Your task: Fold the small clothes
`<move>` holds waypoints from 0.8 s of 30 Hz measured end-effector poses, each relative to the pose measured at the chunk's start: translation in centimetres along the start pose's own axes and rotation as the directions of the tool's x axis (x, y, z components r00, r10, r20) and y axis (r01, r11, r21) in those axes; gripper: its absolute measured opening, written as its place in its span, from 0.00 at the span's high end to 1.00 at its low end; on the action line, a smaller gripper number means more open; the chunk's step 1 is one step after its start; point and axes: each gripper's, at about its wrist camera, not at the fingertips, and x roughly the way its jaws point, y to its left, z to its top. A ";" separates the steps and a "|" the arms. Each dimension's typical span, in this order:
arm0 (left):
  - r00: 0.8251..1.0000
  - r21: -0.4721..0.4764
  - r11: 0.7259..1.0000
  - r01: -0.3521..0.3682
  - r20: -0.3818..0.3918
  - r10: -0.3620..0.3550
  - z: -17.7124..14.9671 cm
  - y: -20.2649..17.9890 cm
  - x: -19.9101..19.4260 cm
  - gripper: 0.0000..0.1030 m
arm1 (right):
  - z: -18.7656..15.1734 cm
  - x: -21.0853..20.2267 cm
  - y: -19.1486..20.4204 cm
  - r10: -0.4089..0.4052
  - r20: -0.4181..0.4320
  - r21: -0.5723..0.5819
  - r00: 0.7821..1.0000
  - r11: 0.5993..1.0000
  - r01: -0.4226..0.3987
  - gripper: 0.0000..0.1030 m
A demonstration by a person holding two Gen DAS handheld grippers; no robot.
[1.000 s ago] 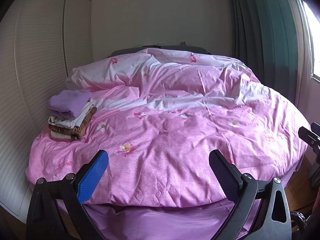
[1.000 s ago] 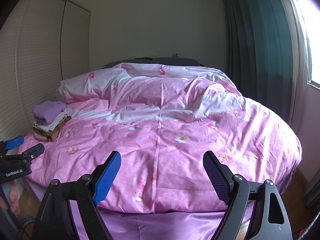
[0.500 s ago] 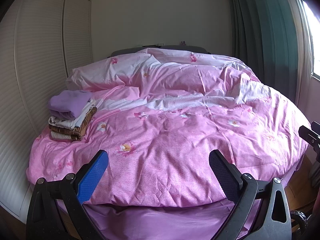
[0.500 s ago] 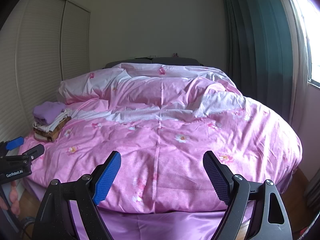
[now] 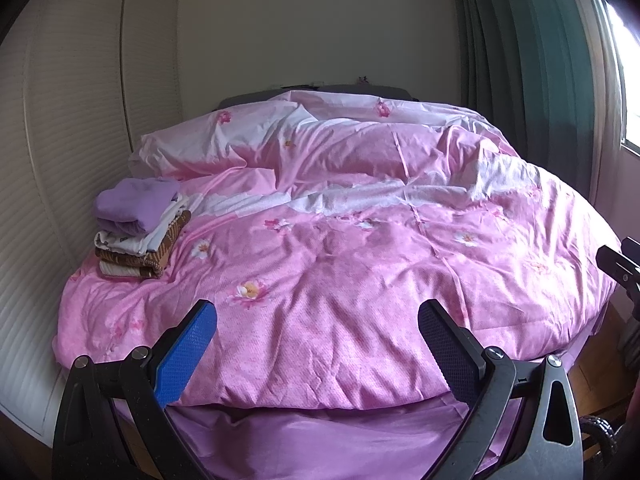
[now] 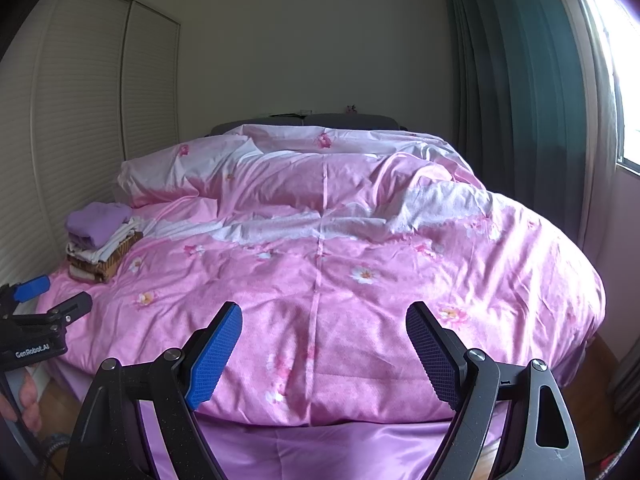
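A stack of folded clothes [image 5: 138, 226] lies on the left side of the bed, a lilac piece on top, white and brown pieces below; it also shows in the right wrist view [image 6: 102, 246]. My left gripper [image 5: 318, 322] is open and empty, held off the foot of the bed. My right gripper [image 6: 324, 324] is open and empty, also off the foot of the bed. The left gripper shows at the left edge of the right wrist view [image 6: 48, 300]. No unfolded garment is in view.
A pink flowered duvet [image 5: 360, 264] covers the bed, with pillows [image 5: 224, 144] at the head. A louvred wardrobe [image 5: 72, 128] stands to the left. Green curtains [image 5: 532, 72] and a window are on the right. Wooden floor shows at the bed's foot.
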 end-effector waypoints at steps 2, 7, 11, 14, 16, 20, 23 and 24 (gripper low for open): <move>1.000 0.005 1.000 -0.004 -0.006 0.004 0.0 -0.1 0.1 0.00 | 0.0 0.0 0.0 0.000 0.000 0.000 1.000 1.000 0.000 0.18; 1.000 0.010 1.000 0.008 -0.020 -0.008 -0.2 -0.2 0.4 0.00 | 0.1 -0.1 0.2 -0.001 -0.001 0.001 1.000 1.000 0.001 0.18; 0.999 -0.002 1.000 0.028 -0.027 -0.028 -0.3 0.0 0.5 0.00 | 0.1 -0.4 0.6 0.000 0.000 -0.005 1.000 1.000 0.000 0.18; 0.999 0.000 1.000 0.026 -0.034 -0.026 -0.3 -0.1 0.6 0.00 | 0.1 -0.2 0.5 0.001 0.000 -0.002 1.000 1.000 -0.001 0.18; 0.999 0.002 1.000 0.025 -0.040 -0.024 -0.3 -0.2 0.7 0.00 | 0.1 -0.2 0.4 0.000 0.000 -0.003 1.000 1.000 0.000 0.18; 0.998 -0.007 0.999 0.034 -0.046 -0.034 -0.3 -0.2 0.8 0.00 | 0.1 -0.3 0.6 0.001 0.000 -0.004 1.000 1.000 -0.001 0.18; 0.998 -0.006 0.999 0.037 -0.040 -0.037 -0.4 -0.2 0.8 0.00 | 0.1 -0.3 0.6 0.000 0.000 -0.003 1.000 1.000 0.000 0.18; 0.998 -0.005 0.999 0.039 -0.039 -0.039 -0.4 -0.2 0.7 0.00 | 0.1 -0.4 0.6 -0.001 0.000 -0.002 1.000 1.000 0.001 0.18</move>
